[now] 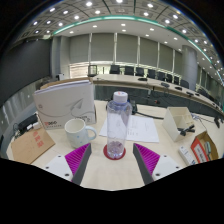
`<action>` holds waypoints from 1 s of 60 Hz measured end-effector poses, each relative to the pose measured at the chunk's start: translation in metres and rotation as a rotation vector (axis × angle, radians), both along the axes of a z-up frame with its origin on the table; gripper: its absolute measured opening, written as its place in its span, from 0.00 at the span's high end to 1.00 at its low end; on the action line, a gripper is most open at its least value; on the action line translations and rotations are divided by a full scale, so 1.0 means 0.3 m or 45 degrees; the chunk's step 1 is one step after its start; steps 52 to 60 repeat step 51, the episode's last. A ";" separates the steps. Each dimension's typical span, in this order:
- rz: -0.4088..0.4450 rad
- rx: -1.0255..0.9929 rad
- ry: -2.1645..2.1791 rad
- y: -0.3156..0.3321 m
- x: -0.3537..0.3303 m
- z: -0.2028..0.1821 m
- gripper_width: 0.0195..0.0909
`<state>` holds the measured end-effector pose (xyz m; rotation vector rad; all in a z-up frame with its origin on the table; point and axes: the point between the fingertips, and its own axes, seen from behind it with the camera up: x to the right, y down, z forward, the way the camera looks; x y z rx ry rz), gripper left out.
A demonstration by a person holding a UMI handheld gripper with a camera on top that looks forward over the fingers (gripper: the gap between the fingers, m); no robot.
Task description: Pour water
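A clear plastic water bottle (118,124) with a white cap stands upright on a red coaster (114,153) on the pale table (112,176). A white mug (78,131) sits to its left, handle toward the bottle. My gripper (113,158) is open, its magenta pads (76,157) spread wide on either side. The bottle's base stands just ahead of the fingertips, with clear gaps on both sides. Nothing is held.
A brown cardboard box (30,145) lies at the left, with a white box (66,101) behind the mug. Papers (145,128) lie right of the bottle, and a small carton (204,147) and a paper bag (182,119) stand further right. Desks and chairs fill the room behind.
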<state>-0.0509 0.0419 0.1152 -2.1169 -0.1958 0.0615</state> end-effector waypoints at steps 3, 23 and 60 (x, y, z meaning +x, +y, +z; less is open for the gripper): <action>-0.036 -0.036 -0.009 -0.091 -0.016 0.049 0.07; -0.134 -0.107 -0.059 -0.655 -0.179 0.288 0.06; -0.187 -0.122 -0.083 -0.909 -0.217 0.337 0.07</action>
